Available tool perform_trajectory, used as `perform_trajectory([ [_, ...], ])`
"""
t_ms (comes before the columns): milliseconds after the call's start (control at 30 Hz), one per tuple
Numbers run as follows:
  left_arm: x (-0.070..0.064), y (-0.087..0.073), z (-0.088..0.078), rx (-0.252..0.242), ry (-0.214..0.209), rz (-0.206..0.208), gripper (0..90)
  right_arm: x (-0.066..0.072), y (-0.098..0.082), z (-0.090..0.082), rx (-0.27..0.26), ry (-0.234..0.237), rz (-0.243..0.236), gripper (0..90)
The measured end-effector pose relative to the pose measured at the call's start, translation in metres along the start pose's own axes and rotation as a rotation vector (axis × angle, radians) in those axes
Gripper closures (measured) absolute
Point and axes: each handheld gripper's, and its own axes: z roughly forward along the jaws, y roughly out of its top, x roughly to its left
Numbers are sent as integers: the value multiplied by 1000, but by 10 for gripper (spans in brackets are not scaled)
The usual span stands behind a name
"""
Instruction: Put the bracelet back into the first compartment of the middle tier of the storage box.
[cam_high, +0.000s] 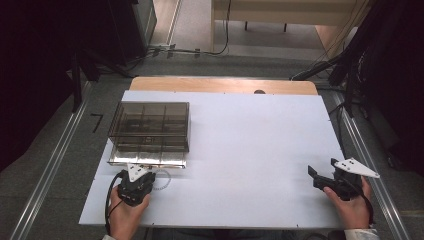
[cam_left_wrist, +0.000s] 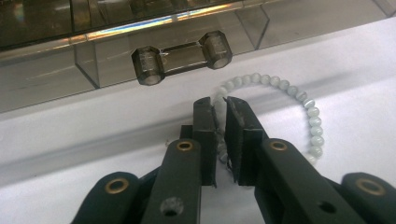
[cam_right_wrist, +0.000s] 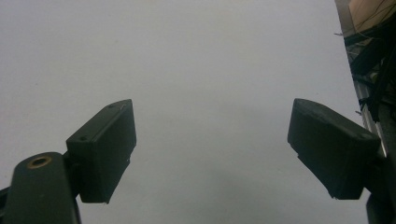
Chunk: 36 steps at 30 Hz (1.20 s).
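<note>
pale grey-white beads make up the bracelet, a closed loop lying flat on the white tabletop just in front of the smoky transparent organiser box, right below the box's dumbbell-shaped handle. the left gripper has its jaws drawn together on the near-left stretch of that loop: in the left gripper view a few beads sit pinched in the narrow slit between the two black pads, while the rest of the ring curves away to the right of the jaws and back toward the hand. so the bracelet does not lie ahead of the gripper but hangs off its right side, and the box front stands straight ahead, close beyond the fingertips. i judge that any lift will leave the free part of the loop dangling to that side, and that the way into a compartment runs up and forward over the front wall. in the high view the left gripper is right at the box's near edge; the right gripper rests well apart at the table's far right, jaws spread wide with nothing between them, so the left hand is by far the nearer one
</note>
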Motion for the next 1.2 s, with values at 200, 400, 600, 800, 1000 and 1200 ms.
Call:
perform_trajectory([
  [200, -1, 0, 0, -1, 2, 0, 865, 0, 0, 0, 0, 0, 1, 140],
  [400, 2, 0, 0, -4, -13, -16, 868, 0, 0, 0, 1, 0, 1, 141],
  [600, 4, 0, -1, -5, -23, -33, 872, 0, 0, 0, 4, 1, 5, 140],
  [800, 6, 0, -3, -15, -29, -49, 878, 0, 0, 1, 4, 2, 6, 140],
  [1000, 5, 1, -7, -36, -40, -52, 880, 0, 0, 1, 6, 1, 8, 141],
  [1200, 2, 3, -14, -70, -46, -46, 880, -1, 0, 1, 4, 2, 8, 141],
])
